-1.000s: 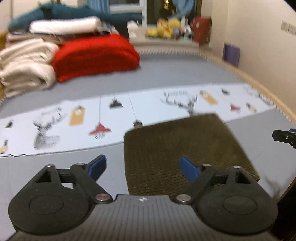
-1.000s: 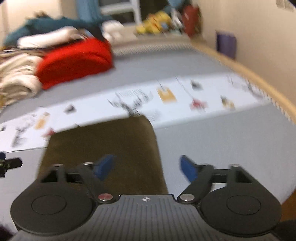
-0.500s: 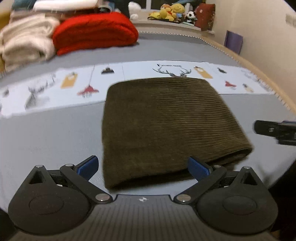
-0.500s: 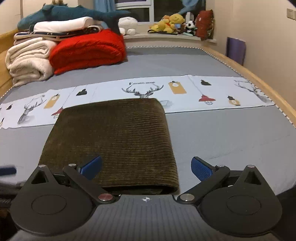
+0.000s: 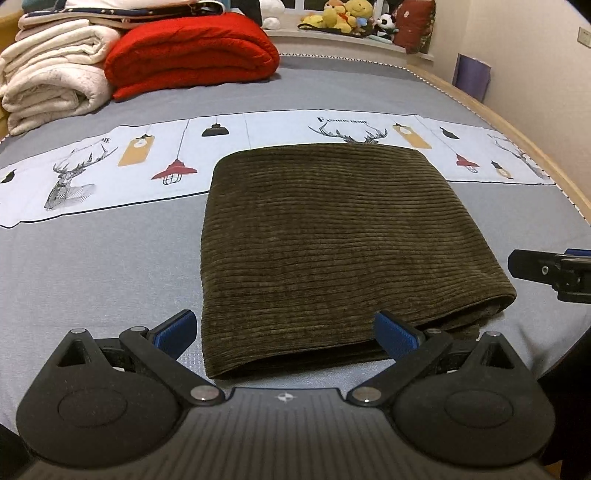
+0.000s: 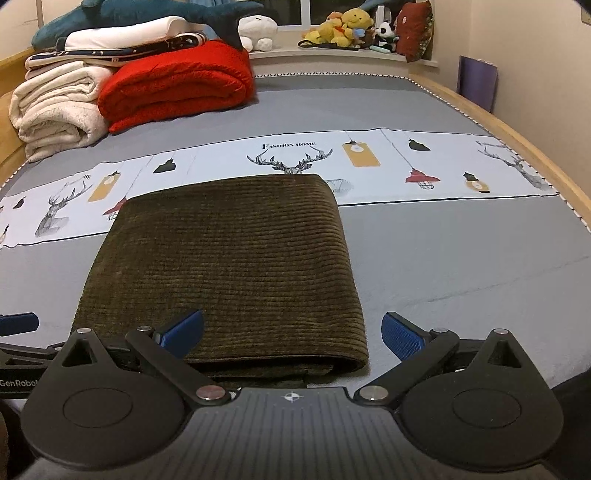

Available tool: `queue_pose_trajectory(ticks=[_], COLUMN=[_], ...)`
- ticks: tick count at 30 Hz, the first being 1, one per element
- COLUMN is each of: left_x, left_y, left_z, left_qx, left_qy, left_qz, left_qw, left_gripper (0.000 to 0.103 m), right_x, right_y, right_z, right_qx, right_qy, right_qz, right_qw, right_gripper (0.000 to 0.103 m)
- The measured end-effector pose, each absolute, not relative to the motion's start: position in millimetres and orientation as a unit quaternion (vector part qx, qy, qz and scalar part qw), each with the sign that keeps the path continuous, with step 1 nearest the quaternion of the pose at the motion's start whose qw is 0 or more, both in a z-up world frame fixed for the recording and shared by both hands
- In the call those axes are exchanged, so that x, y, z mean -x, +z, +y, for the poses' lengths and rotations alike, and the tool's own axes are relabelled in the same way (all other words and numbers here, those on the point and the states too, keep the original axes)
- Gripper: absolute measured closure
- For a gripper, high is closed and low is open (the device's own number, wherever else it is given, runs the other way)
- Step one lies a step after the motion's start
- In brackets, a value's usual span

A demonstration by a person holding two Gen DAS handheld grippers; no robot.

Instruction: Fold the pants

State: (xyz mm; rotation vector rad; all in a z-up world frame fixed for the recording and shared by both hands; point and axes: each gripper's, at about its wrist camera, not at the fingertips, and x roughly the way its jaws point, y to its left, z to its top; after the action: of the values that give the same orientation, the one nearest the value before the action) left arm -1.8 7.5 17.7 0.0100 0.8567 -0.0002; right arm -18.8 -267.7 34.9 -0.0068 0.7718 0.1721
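Observation:
The dark olive corduroy pants (image 5: 332,240) lie folded into a flat rectangle on the grey bed. They also show in the right wrist view (image 6: 229,266). My left gripper (image 5: 284,332) is open and empty, hovering over the near left part of the fold. My right gripper (image 6: 291,332) is open and empty over the near right corner. The right gripper's tip shows at the right edge of the left wrist view (image 5: 546,273). A fingertip of the left gripper shows at the left edge of the right wrist view (image 6: 18,323).
A red blanket (image 5: 192,55) and cream blankets (image 5: 51,81) are stacked at the far left of the bed. A printed white band (image 6: 406,166) crosses the sheet behind the pants. The wooden bed edge (image 6: 517,140) runs along the right. Plush toys (image 6: 343,29) sit on the sill.
Both grippers have pulled back toward the near edge and steadied. The pants now lie flat and fully in view. Both stay open and empty.

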Motion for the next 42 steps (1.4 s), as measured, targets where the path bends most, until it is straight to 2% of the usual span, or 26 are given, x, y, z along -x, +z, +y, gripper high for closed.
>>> queue_pose_trajectory(ticks=[42], left_x=[-1.9], left_y=[12.8], left_z=[7.6], left_qx=[0.004], left_qy=[-0.004], left_qz=[0.424], left_qw=[0.906], left_gripper=[0.000], right_x=[16.9], right_y=[30.5], right_z=[-261.5], right_qx=[0.016], right_qy=[0.092], right_qz=[0.382], right_qw=[0.920], right_gripper=[0.001])
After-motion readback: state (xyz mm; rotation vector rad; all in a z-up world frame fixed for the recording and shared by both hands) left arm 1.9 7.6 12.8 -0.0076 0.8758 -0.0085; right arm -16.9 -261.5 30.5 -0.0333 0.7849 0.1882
